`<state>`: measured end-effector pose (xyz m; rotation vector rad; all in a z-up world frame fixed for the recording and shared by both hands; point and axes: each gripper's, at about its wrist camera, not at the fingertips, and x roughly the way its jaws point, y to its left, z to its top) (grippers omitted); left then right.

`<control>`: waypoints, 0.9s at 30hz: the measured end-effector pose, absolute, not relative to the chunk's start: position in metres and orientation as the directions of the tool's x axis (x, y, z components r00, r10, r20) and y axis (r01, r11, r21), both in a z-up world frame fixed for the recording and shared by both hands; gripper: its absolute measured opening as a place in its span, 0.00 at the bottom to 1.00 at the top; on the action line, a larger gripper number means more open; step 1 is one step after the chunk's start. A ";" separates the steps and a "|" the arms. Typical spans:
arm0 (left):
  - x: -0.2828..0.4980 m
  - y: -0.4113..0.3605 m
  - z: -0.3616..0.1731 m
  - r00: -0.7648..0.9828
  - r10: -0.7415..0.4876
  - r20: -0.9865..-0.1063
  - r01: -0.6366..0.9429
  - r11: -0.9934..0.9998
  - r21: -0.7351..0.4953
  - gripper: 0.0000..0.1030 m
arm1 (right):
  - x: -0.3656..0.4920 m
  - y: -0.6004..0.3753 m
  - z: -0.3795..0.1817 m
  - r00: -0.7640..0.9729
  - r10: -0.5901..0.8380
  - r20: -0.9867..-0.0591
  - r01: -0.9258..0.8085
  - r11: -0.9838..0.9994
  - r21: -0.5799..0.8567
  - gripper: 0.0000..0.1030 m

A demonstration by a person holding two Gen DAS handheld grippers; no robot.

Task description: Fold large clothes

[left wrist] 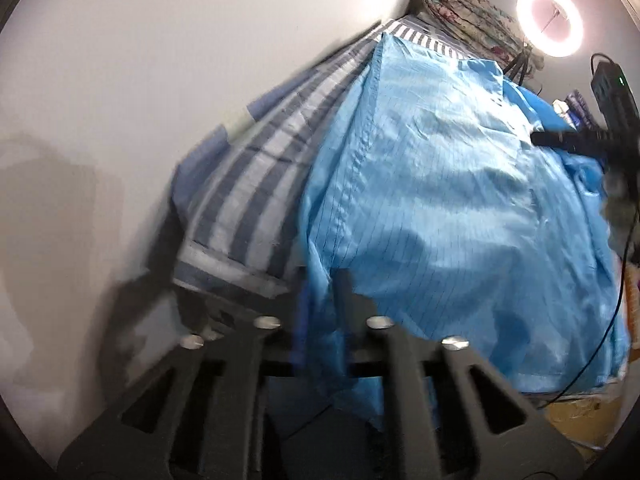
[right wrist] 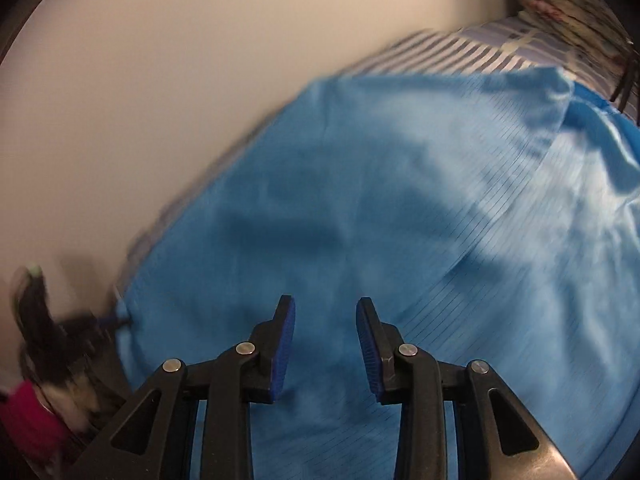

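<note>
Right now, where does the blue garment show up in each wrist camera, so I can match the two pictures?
Left wrist view: the blue garment fills the centre and right, its edge running down between the left gripper's jaws.
Right wrist view: it fills the centre and right, beyond the open right gripper.
Shared landmark: the striped bedding along the garment's far edge.

Home bedroom: striped bedsheet, rolled quilt, ring light.

Black right gripper, blue ribbed pads, silver screws, cut-out linkage arms
</note>
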<state>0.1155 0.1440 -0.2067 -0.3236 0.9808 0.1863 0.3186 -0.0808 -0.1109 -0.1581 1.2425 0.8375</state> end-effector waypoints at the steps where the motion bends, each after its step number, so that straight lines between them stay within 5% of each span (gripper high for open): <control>1: 0.116 0.145 -0.205 0.547 0.024 -0.836 -0.302 0.938 -0.171 0.06 | 0.313 -0.077 -0.117 0.067 0.468 -0.881 -0.636 0.701 0.324 0.32; 6: 0.113 0.148 -0.200 0.553 -0.017 -0.833 -0.278 0.939 -0.203 0.07 | 0.298 -0.059 -0.141 0.090 0.415 -0.905 -0.657 0.708 0.259 0.32; 8: 0.115 0.150 -0.197 0.555 -0.015 -0.832 -0.274 0.941 -0.200 0.32 | 0.297 -0.062 -0.136 0.099 0.417 -0.904 -0.647 0.717 0.260 0.32; 13: 0.131 0.156 -0.204 0.551 -0.077 -0.831 -0.261 0.930 -0.259 0.33 | 0.294 -0.074 -0.113 0.160 0.452 -0.877 -0.609 0.745 0.273 0.32; 16: 0.140 0.149 -0.208 0.548 -0.072 -0.833 -0.240 0.941 -0.239 0.05 | 0.287 -0.074 -0.109 0.174 0.461 -0.870 -0.602 0.749 0.276 0.32; 27: 0.126 0.117 -0.160 0.657 -0.024 -0.754 -0.128 0.981 -0.142 0.00 | 0.282 -0.059 -0.137 0.119 0.388 -0.914 -0.572 0.779 0.256 0.33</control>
